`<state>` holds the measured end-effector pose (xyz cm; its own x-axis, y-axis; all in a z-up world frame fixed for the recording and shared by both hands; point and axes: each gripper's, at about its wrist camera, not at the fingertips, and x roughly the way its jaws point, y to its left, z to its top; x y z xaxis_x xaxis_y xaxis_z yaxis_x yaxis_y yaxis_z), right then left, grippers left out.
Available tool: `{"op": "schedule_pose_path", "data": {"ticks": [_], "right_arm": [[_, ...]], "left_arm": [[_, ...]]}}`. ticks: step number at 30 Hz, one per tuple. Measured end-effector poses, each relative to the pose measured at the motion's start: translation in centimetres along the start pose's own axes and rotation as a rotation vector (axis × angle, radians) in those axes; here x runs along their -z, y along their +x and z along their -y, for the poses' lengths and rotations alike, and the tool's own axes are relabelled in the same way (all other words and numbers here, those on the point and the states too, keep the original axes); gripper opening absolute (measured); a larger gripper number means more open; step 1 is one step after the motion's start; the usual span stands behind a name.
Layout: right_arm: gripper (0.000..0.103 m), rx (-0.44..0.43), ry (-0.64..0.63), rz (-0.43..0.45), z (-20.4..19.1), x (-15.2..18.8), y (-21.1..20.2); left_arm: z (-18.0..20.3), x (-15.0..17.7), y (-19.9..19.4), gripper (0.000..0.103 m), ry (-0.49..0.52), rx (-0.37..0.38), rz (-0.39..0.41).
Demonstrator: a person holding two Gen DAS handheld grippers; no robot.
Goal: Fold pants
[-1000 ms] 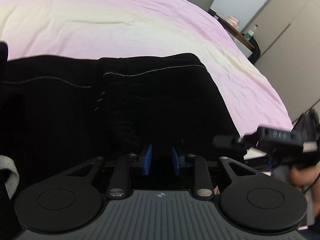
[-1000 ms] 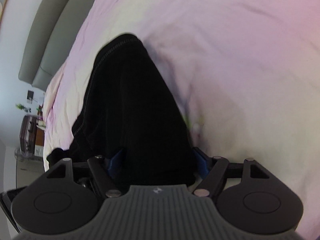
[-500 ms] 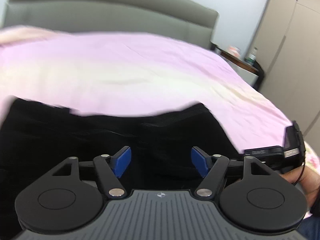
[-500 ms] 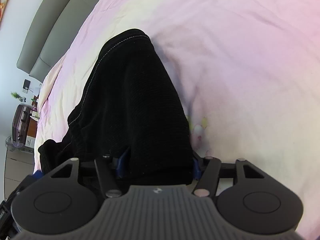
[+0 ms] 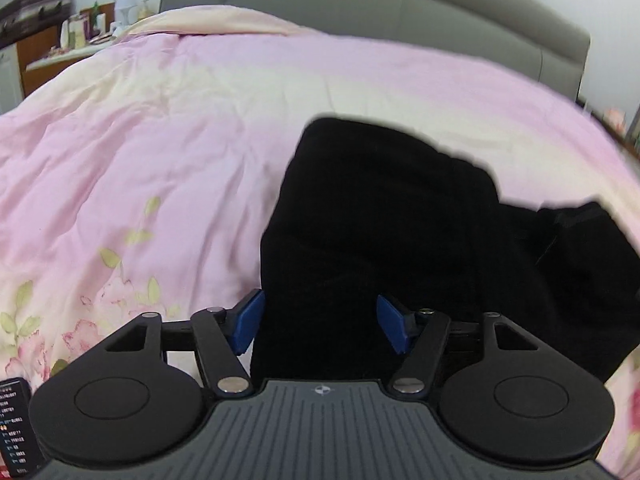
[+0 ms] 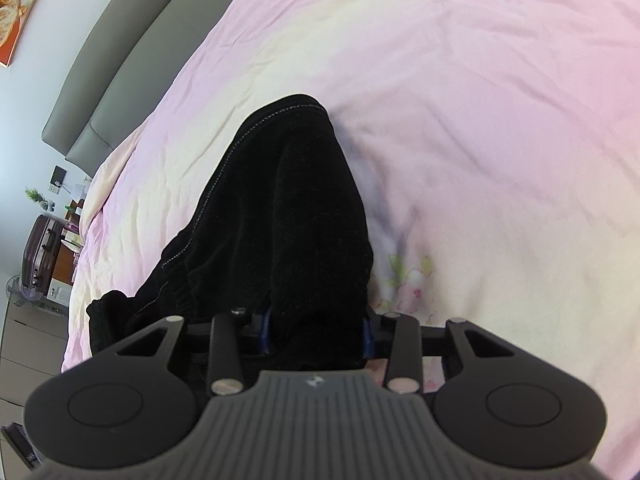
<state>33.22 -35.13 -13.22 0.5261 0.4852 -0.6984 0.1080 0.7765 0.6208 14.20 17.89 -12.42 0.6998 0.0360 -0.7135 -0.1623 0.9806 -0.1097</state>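
Note:
Black pants lie in a folded bundle on the pink duvet. My left gripper is open, its blue pads wide apart on either side of the near end of the fabric, not pinching it. In the right wrist view the pants run away from me, with a light stitched seam along the left edge. My right gripper has its blue pads closing in on a thick fold of the pants; the fabric fills the gap and hides most of both pads.
A grey padded headboard stands behind the bed. A wooden dresser with bottles stands at the far left. A suitcase stands beside the bed in the right wrist view. A phone screen shows at the lower left.
My left gripper opened, let go of the pants and swung left toward the bundle's other end. My right gripper narrowed on the thick fold and drew back slightly.

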Motion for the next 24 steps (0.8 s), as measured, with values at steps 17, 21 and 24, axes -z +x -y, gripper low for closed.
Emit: {"op": "schedule_pose_path", "data": {"ticks": [17,21,24], "right_arm": [[0.029,0.087,-0.151,0.09,-3.9,1.0,-2.5],[0.028,0.12,-0.243,0.145,-6.5,1.9,-3.5],[0.026,0.175,-0.316,0.196,-9.0,3.3,-4.1]], "left_arm": [[-4.5,1.8,1.2,0.082,-0.286,0.181,-0.112],[-4.7,1.9,1.2,0.082,-0.293,0.191,-0.114],[-4.6,1.8,0.7,0.082,-0.276,0.186,-0.111]]}}
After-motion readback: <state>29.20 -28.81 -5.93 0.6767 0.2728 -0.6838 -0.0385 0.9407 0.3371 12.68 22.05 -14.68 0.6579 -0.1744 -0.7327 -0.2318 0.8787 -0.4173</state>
